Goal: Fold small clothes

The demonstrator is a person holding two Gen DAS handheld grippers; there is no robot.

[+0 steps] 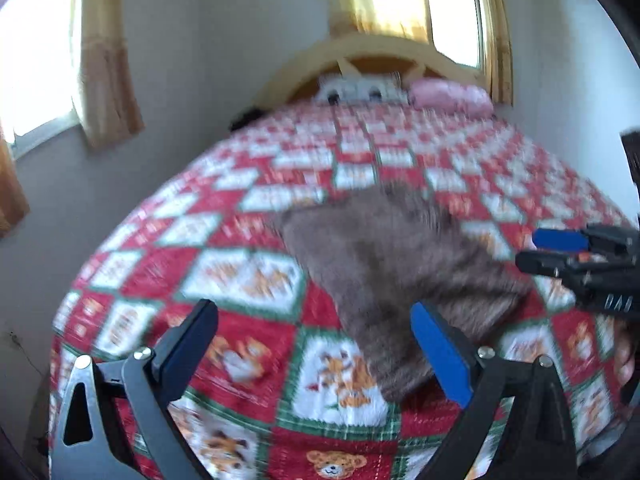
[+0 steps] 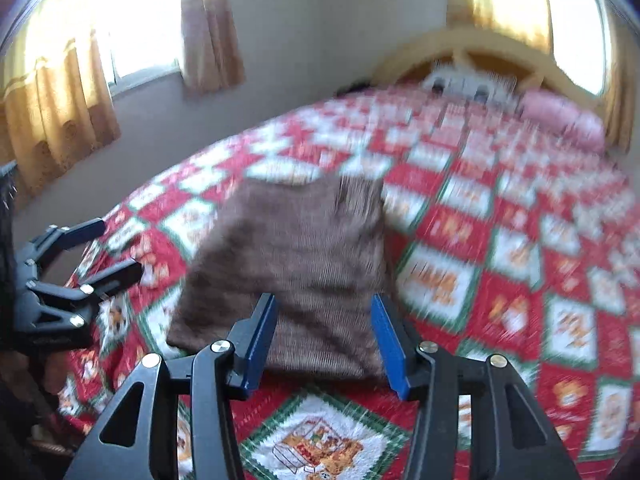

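Note:
A folded brown knit garment point(image 1: 394, 264) lies flat on the red, white and green patchwork quilt point(image 1: 248, 276). It also shows in the right wrist view point(image 2: 296, 268). My left gripper point(image 1: 316, 344) is open and empty, above the quilt just left of the garment's near corner. My right gripper point(image 2: 324, 332) is open and empty, hovering over the garment's near edge. The right gripper also shows at the right edge of the left wrist view point(image 1: 568, 252). The left gripper also shows at the left of the right wrist view point(image 2: 104, 248). Both views are motion-blurred.
The quilt point(image 2: 500, 240) covers a bed with a curved wooden headboard point(image 1: 360, 56). A pink pillow point(image 1: 452, 96) and a white plush toy point(image 1: 356, 90) lie at the head. Grey walls and windows with yellow curtains point(image 1: 104, 64) stand to the left and behind.

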